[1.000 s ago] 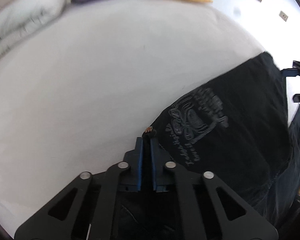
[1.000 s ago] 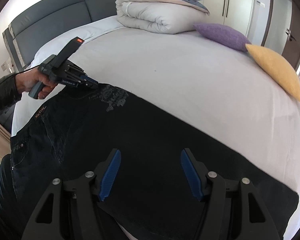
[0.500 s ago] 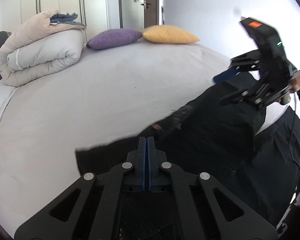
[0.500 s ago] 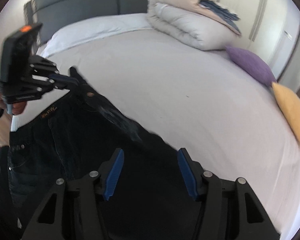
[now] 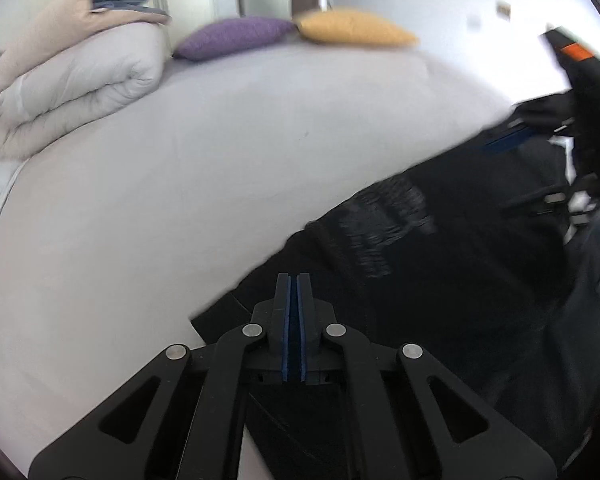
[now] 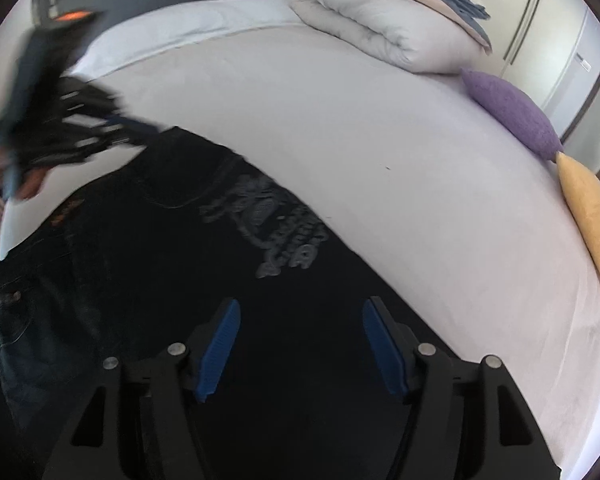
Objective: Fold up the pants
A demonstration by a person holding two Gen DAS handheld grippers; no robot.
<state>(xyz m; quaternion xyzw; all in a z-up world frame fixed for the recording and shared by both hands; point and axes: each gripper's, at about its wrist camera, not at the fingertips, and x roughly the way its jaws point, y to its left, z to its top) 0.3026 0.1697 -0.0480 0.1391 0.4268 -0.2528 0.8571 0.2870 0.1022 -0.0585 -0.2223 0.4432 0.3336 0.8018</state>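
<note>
Nearest in the right wrist view, my right tool (image 6: pixel 300 320) hangs over the dark pants (image 6: pixel 140 260) with its blue pads well apart. Its jaws have just been opening, and the cloth lies below them, not pinched. I judge this tool to be free so that it can take a fresh hold for the next fold.

In the left wrist view, my left tool (image 5: pixel 292 280) shows its pads pressed together over the black fabric. This view alone does not show whether cloth is caught between them. The right wrist view supplies what is missing: there, though blurred, an edge of the pants rises to a point at the left tool's tip, so I read it as pinching that edge to carry it over.

The pants lie spread along the near side of the bed (image 6: pixel 380 120), grey print (image 6: pixel 272 216) uppermost. Farther off rest a rolled duvet (image 6: pixel 380 20), a purple cushion (image 6: pixel 512 112) and a yellow cushion (image 6: pixel 592 216), well apart from the work
</note>
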